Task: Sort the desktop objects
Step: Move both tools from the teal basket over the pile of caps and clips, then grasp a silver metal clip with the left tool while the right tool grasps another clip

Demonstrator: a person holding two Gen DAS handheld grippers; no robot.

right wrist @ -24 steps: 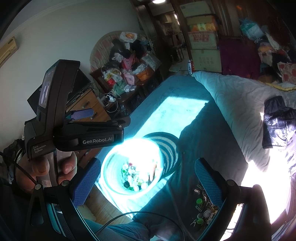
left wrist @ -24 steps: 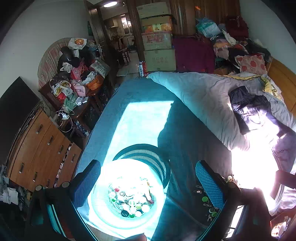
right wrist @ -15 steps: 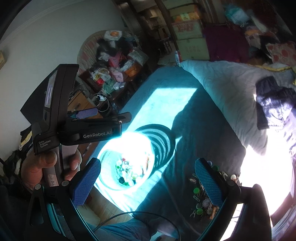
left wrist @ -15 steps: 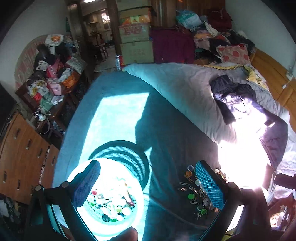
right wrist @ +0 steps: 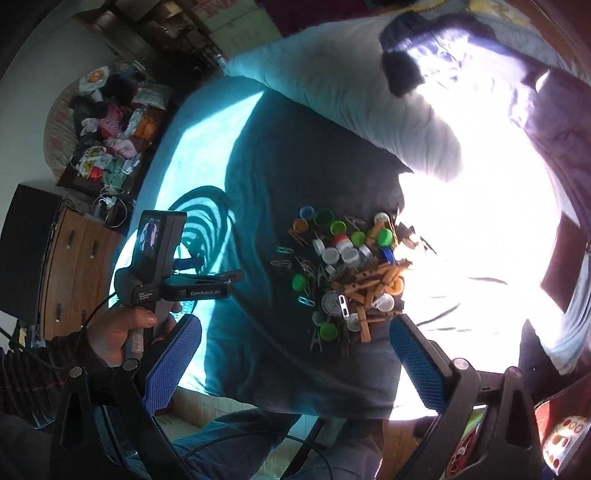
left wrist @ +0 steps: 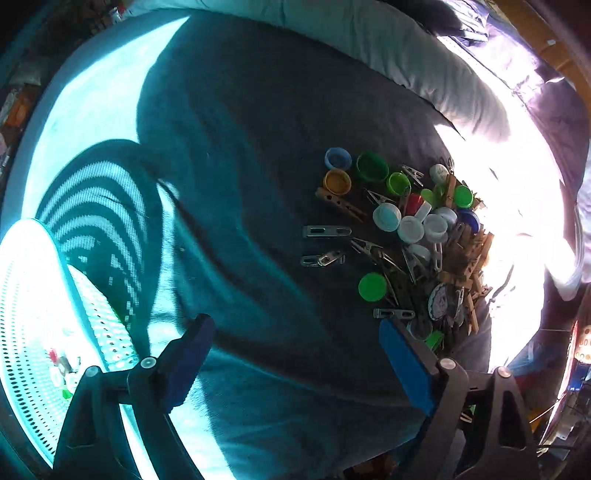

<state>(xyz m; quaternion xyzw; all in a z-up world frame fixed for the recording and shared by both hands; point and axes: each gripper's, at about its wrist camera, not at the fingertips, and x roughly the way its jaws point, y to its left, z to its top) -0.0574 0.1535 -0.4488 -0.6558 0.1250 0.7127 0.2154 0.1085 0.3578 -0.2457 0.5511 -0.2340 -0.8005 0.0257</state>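
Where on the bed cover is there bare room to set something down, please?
The dark cover lies bare between the white basket and the heap of caps and clothespins, and beyond the heap up to the grey quilt. The heap itself is crowded.

Harsh sunlight floods a rumpled grey quilt (right wrist: 354, 92) beside a wooden dresser (right wrist: 74, 258) and stacked cardboard boxes (right wrist: 236, 33).

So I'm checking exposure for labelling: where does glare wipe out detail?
Left wrist view: the perforated basket is blown out, as is the sunlit bedding right of the pile of caps and clothespins. Right wrist view: the sun patch is pure white beside the pile.
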